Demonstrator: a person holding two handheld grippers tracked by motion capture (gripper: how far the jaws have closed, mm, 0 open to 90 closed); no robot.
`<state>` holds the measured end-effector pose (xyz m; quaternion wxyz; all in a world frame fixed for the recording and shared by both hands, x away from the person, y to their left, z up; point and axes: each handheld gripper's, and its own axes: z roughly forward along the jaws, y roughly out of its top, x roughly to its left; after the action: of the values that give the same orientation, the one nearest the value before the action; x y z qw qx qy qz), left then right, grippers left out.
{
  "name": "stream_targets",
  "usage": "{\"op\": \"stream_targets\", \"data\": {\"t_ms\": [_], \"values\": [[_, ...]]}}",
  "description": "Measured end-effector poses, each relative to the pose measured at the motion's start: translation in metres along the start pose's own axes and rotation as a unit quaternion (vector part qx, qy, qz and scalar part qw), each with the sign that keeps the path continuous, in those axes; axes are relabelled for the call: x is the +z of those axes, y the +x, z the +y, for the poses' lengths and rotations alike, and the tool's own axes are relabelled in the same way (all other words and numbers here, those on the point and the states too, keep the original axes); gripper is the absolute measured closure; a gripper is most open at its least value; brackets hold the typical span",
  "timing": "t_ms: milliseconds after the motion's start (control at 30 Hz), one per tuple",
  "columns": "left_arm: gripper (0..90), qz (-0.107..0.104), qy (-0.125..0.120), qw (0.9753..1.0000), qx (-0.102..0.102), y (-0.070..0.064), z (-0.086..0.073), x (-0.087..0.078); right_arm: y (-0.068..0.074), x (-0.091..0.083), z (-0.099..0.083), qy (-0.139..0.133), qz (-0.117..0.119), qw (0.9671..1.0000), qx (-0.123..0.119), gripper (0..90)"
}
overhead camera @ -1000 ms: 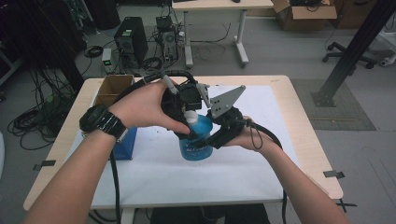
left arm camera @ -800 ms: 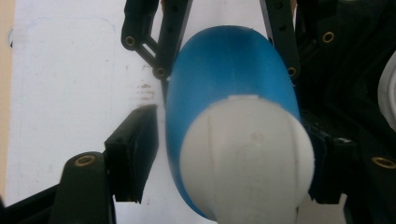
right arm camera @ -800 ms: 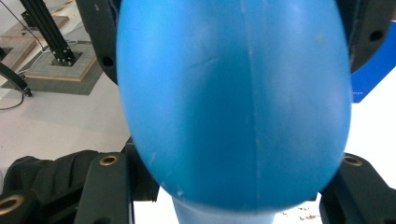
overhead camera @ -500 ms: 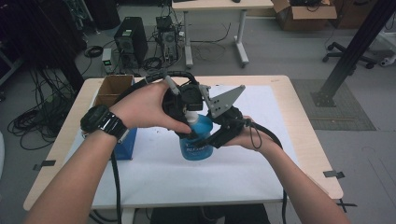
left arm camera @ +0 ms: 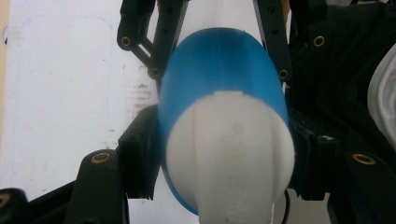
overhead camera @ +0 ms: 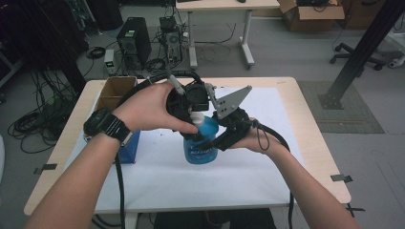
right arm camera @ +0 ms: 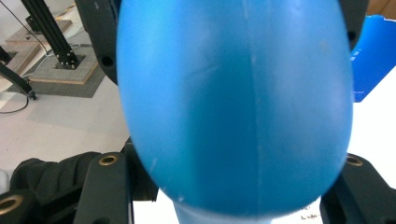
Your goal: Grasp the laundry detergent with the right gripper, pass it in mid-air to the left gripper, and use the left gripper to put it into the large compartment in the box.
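Observation:
A blue bottle with a white cap stands upright on the white sheet at the table's middle. My left gripper comes down from above, and its jaws are shut on the white cap. In the left gripper view the left gripper has a jaw pressed against each side of the cap. My right gripper comes in from the right, shut on the bottle's body. In the right gripper view the blue bottle sits between the right gripper jaws.
A blue box lies on the table left of the bottle, under my left forearm. An open cardboard box sits at the table's back left corner. The wooden table edge runs close on the right.

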<state>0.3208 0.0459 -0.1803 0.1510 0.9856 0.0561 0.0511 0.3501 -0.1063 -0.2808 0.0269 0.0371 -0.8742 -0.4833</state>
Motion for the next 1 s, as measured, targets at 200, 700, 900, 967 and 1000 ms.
{"op": "stream_targets", "data": {"t_ms": [200, 700, 900, 967, 1000], "values": [[38.0, 0.003, 0.014, 0.9994, -0.031, 0.004, 0.002, -0.005, -0.002, -0.005, 0.001, 0.005, -0.009, 0.9999, 0.01, 28.1], [38.0, 0.077, 0.04, 0.9799, -0.179, 0.029, -0.017, -0.04, -0.012, -0.025, -0.035, 0.113, -0.073, 0.9896, 0.05, 7.3], [38.1, 0.111, 0.032, 0.9595, -0.257, 0.041, -0.032, -0.064, -0.013, -0.04, -0.049, 0.163, -0.095, 0.9807, 0.052, 6.9], [38.1, 0.122, 0.029, 0.9508, -0.283, 0.046, -0.039, -0.072, -0.013, -0.046, -0.054, 0.177, -0.099, 0.9776, 0.057, 7.1], [38.1, 0.126, 0.027, 0.9459, -0.298, 0.048, -0.042, -0.076, -0.013, -0.046, -0.054, 0.177, -0.099, 0.9776, 0.057, 7.1]]}}
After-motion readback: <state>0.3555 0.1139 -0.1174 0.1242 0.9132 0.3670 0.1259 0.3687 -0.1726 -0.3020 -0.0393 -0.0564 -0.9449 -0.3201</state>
